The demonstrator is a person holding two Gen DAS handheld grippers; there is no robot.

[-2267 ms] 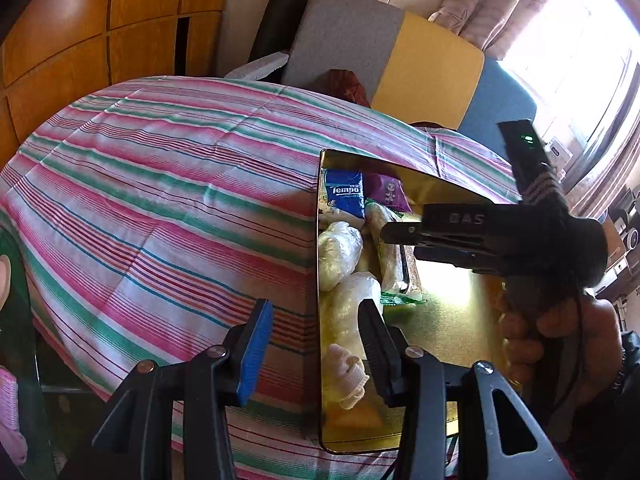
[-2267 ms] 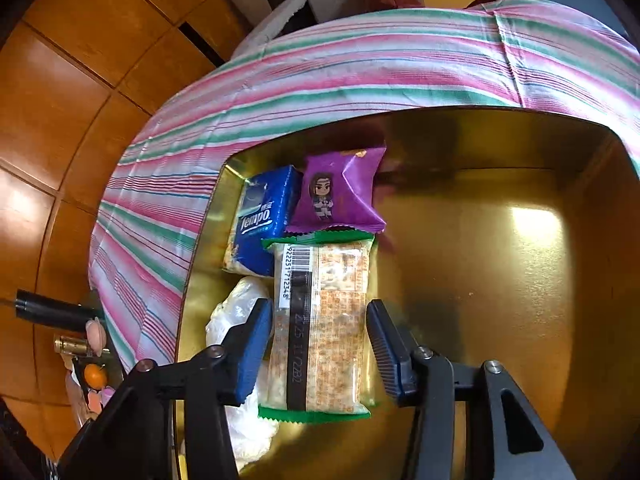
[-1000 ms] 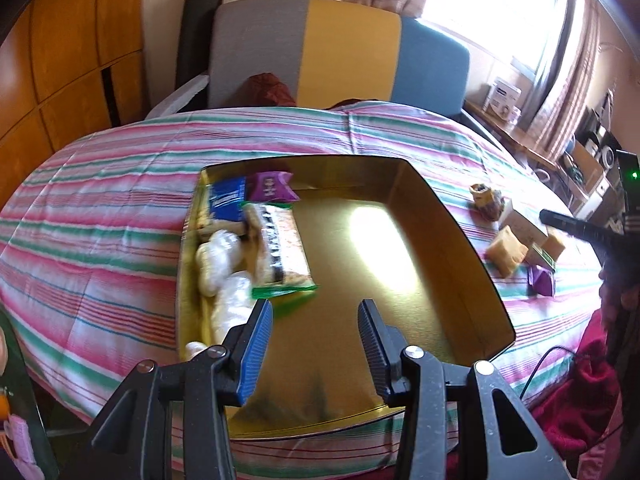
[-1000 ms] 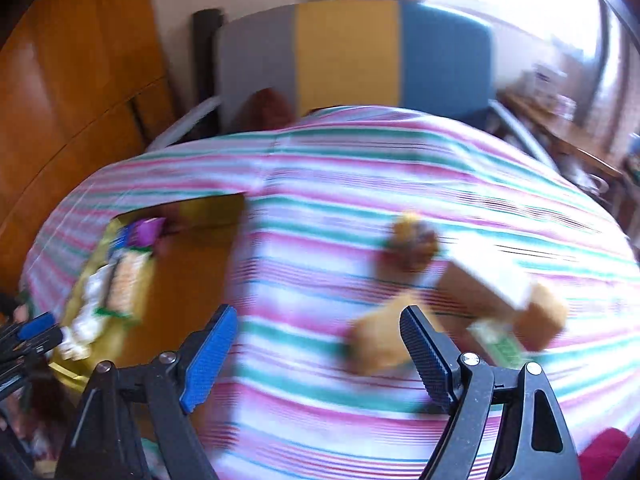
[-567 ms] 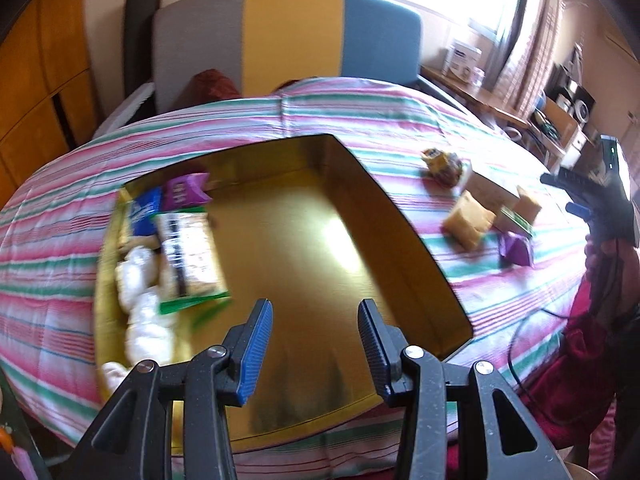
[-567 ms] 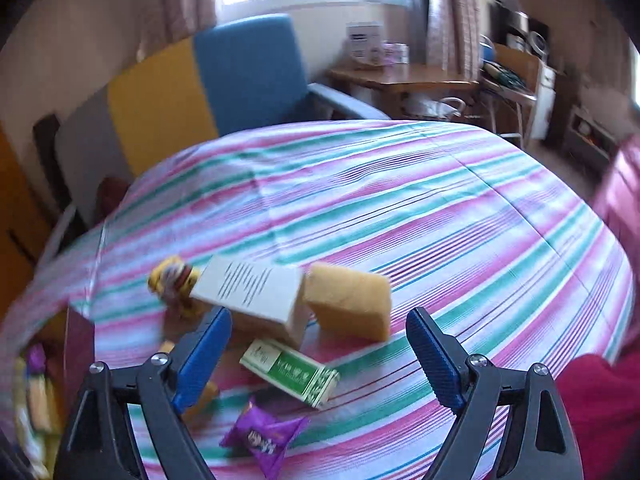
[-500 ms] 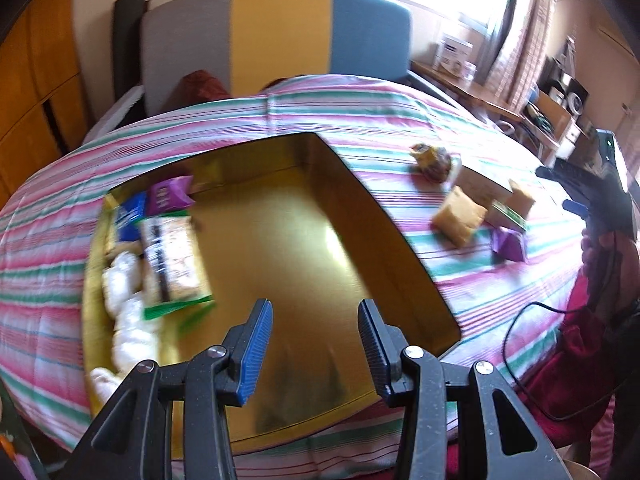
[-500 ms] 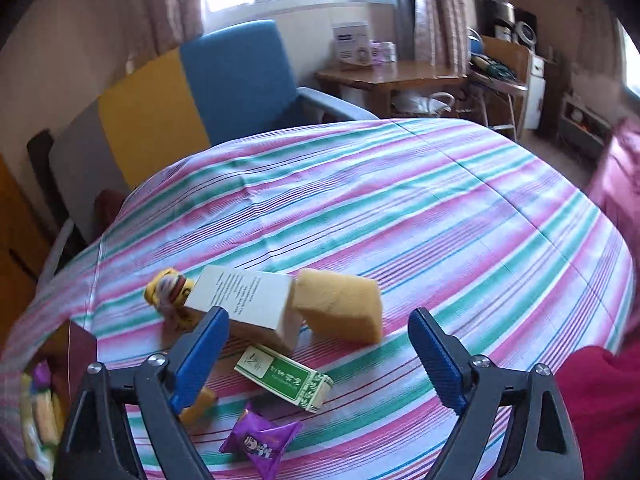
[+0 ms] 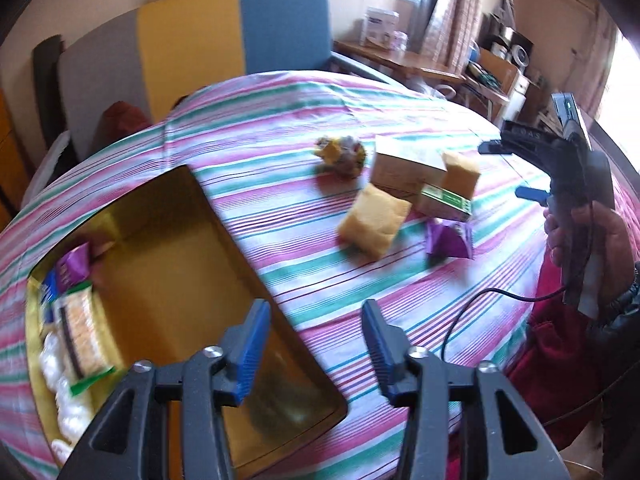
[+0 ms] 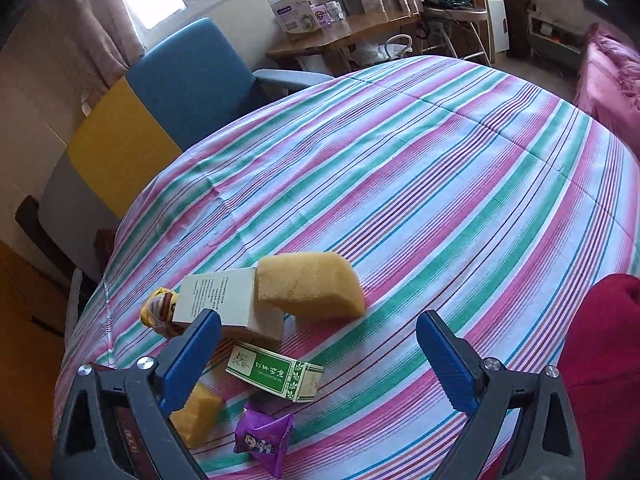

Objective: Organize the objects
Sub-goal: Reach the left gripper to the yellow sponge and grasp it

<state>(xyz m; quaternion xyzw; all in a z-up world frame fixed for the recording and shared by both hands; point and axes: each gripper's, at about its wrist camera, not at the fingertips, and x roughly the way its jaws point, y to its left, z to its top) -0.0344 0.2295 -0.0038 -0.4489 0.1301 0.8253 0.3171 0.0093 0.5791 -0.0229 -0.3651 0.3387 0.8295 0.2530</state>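
Both tools (image 9: 316, 344) (image 10: 318, 360) just spreading, empty, above two sponges (image 10: 310, 286), two boxes (image 10: 276, 372).

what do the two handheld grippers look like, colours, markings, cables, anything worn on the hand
Both grippers, left and right, have black plastic arms with silver screws and ribbed blue pads on the fingers. Seen from the left wrist view, the right gripper has a black pistol-style body with pale lettering, a green light on top and a thin black cable. The hand holding it wears a dark cuff.
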